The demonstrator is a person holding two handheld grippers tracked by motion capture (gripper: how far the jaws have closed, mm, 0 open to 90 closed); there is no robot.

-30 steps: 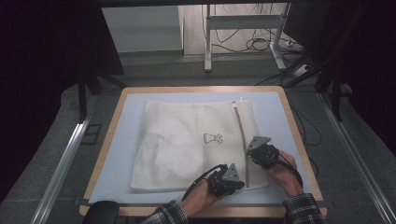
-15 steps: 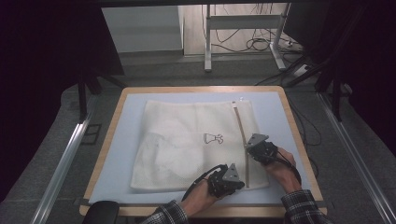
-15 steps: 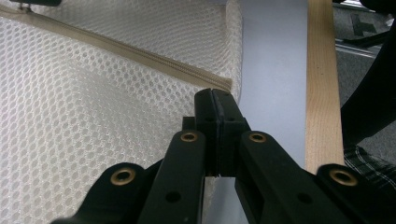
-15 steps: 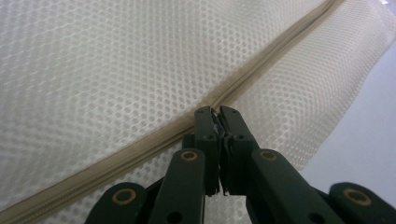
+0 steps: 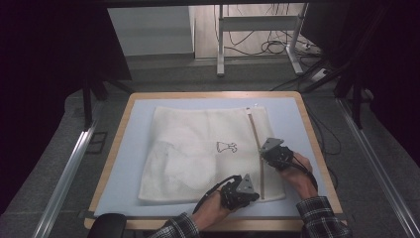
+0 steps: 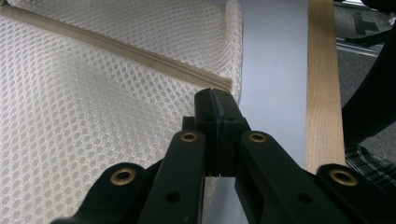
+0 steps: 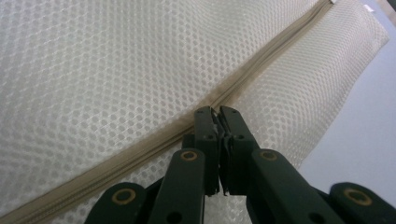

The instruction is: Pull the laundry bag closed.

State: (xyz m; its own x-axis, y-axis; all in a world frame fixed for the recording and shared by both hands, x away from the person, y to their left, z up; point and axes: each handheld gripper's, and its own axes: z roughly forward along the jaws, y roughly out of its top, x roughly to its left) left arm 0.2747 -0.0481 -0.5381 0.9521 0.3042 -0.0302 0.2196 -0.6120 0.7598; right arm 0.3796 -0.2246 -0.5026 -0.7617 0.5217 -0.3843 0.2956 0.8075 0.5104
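Observation:
A white mesh bag (image 5: pixel 198 144) lies flat on the pale blue mat (image 5: pixel 131 163). A beige zipper (image 5: pixel 253 129) runs along the bag's right side, and a small black print (image 5: pixel 226 147) marks its middle. My left gripper (image 5: pixel 252 194) sits at the zipper's near end, jaws shut on the bag's mesh (image 6: pixel 93 116) beside the zipper end (image 6: pixel 219 83). My right gripper (image 5: pixel 265 151) rests partway up the zipper (image 7: pixel 271 51), shut on what looks like the zipper pull (image 7: pixel 216 120). The mesh (image 7: pixel 116 70) bulges slightly around it.
A wooden rim (image 5: pixel 208 94) frames the mat, and its near-right stretch (image 6: pixel 322 84) runs close to my left gripper. Bare mat (image 6: pixel 273 70) lies between bag and rim. Metal rails (image 5: pixel 64 173) flank the table. Desk legs and cables (image 5: pixel 267 47) stand beyond it.
My right gripper has crept slightly farther up the zipper, away from the person. The left gripper has stayed at the zipper's near end.

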